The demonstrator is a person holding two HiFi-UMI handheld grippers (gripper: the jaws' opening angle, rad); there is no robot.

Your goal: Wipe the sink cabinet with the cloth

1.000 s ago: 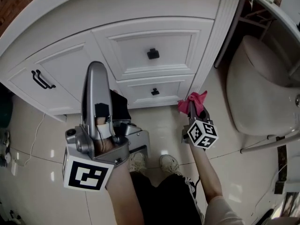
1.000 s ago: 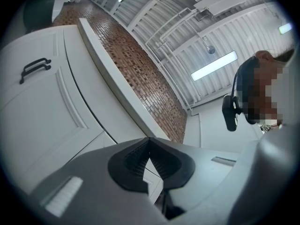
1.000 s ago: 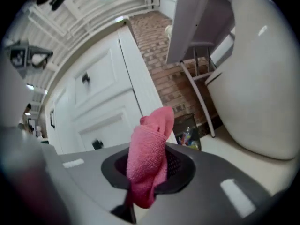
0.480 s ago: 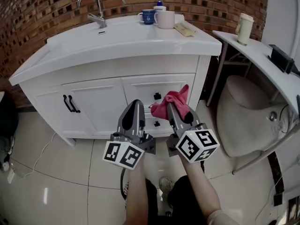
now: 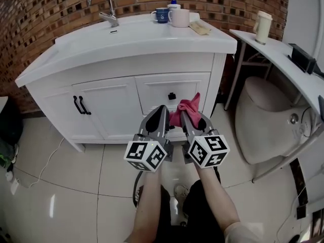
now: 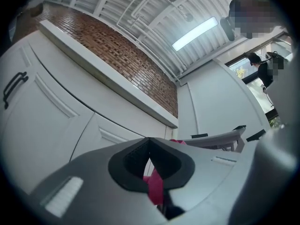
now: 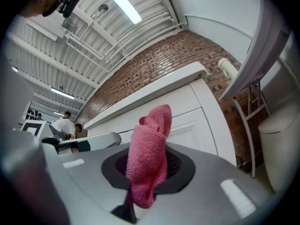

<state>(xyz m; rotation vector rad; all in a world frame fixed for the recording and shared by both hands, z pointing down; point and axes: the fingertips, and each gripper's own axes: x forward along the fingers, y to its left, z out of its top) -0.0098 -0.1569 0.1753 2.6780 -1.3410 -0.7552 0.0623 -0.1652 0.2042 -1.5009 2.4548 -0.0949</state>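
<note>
Head view: right tongs clamp the pink cloth, left tongs closed empty

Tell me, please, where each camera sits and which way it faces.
Head view: person's head, looking down at the white sink cabinet; forearms, left claw, right claw show.
Left gripper view: on left claw, facing up past cabinet to ceiling; jaws pinch the pink terry cloth.
Right gripper view: on right claw, facing the cabinet; jaws grip that cloth too.
Shared: both gripper views show cloth and red brick wall.

Bunched pink cloth before white cabinet
</note>
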